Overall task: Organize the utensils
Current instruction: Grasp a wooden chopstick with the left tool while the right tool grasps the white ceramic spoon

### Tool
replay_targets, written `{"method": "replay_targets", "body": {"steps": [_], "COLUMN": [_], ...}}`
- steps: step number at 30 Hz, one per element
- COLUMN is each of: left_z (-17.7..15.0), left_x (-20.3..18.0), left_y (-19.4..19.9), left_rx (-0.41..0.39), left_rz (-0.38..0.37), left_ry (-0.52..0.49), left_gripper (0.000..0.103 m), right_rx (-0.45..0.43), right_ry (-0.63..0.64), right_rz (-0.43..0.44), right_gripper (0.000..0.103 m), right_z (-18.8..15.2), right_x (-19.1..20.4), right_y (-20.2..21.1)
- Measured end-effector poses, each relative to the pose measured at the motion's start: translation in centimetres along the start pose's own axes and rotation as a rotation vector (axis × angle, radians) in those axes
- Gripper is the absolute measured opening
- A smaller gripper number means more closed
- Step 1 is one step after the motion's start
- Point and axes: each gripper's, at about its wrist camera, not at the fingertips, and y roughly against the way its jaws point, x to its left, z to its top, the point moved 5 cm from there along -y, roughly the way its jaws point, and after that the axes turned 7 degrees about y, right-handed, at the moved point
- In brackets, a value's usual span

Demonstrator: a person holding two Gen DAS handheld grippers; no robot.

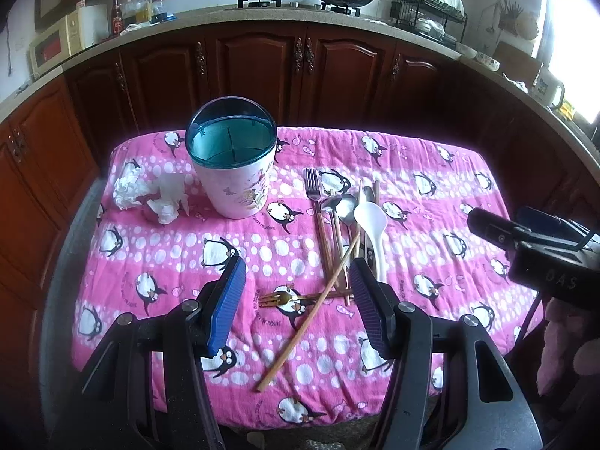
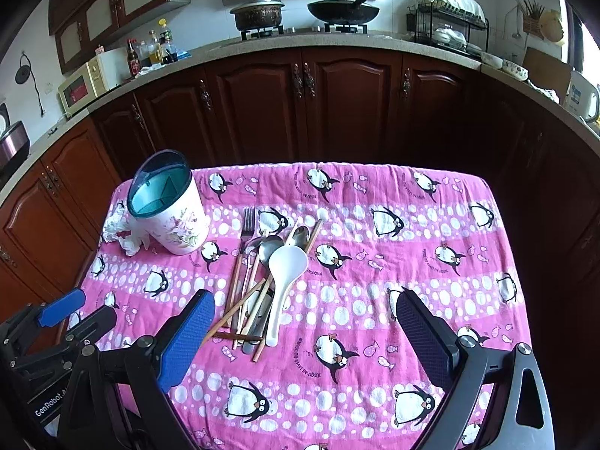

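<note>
My left tongs [image 1: 296, 292] wide, empty, above gold fork [image 1: 279, 299]; right tongs [image 2: 305, 322] wide, utensil pile [image 2: 262, 281] between.

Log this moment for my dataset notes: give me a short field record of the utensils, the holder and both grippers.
surface: table under pink penguin cloth
holder: white flowered utensil holder, teal rim, upright, empty inside
utensil pile: silver fork, metal spoons, white plastic spoon, chopsticks, lying to the holder's right
apart from pile: gold fork, crossed by one long chopstick
other: crumpled tissue left of holder
left gripper: open, holding nothing
right gripper: open, holding nothing
</note>
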Motion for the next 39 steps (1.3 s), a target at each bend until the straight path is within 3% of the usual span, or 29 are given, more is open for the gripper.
{"method": "replay_targets", "body": {"steps": [8, 15, 18, 23, 25, 29, 31, 34, 39], "left_z": [0.3, -0.3, -0.8, -1.0, -1.1, -1.2, -1.3, -1.5, -0.3], "left_x": [-0.2, -1.7, -2.6, -4.3, -5.1, -6.0, -6.2, -6.3, -5.1], "left_y": [-3.0, -7.1, -9.2, -12.9, -14.5, -16.9, -18.3, -19.5, -19.3], "left_rx": [0.047, 0.149, 0.208, 0.271, 0.304, 0.347, 0.381, 0.412, 0.408], "left_rz": [-0.002, -0.092, -0.132, -0.164, -0.174, -0.156, -0.139, -0.136, -0.169], "left_ry": [-0.018, -0.091, -0.116, -0.197, -0.23, -0.282, -0.304, -0.321, -0.273], "left_gripper": [0.057, 0.057, 0.057, 0.056, 0.044, 0.036, 0.021, 0.01, 0.006], "right_rx": [0.04, 0.101, 0.13, 0.16, 0.166, 0.204, 0.228, 0.249, 0.268], "right_ry": [-0.023, -0.045, -0.024, -0.022, -0.026, -0.042, -0.064, -0.072, -0.081], "right_rz": [0.028, 0.095, 0.13, 0.232, 0.255, 0.281, 0.311, 0.326, 0.354], "right_gripper": [0.096, 0.095, 0.08, 0.062, 0.06, 0.055, 0.052, 0.049, 0.04], "right_z": [-0.1, -1.1, -1.4, -1.2, -0.8, -0.5, -0.5, -0.3, 0.3], "right_x": [-0.9, -2.7, -3.0, -2.6, -2.4, -2.7, -2.7, -2.7, -2.6], "right_y": [-3.5, -7.8, -9.5, -11.9, -13.1, -15.0, -16.2, -17.6, -19.9]}}
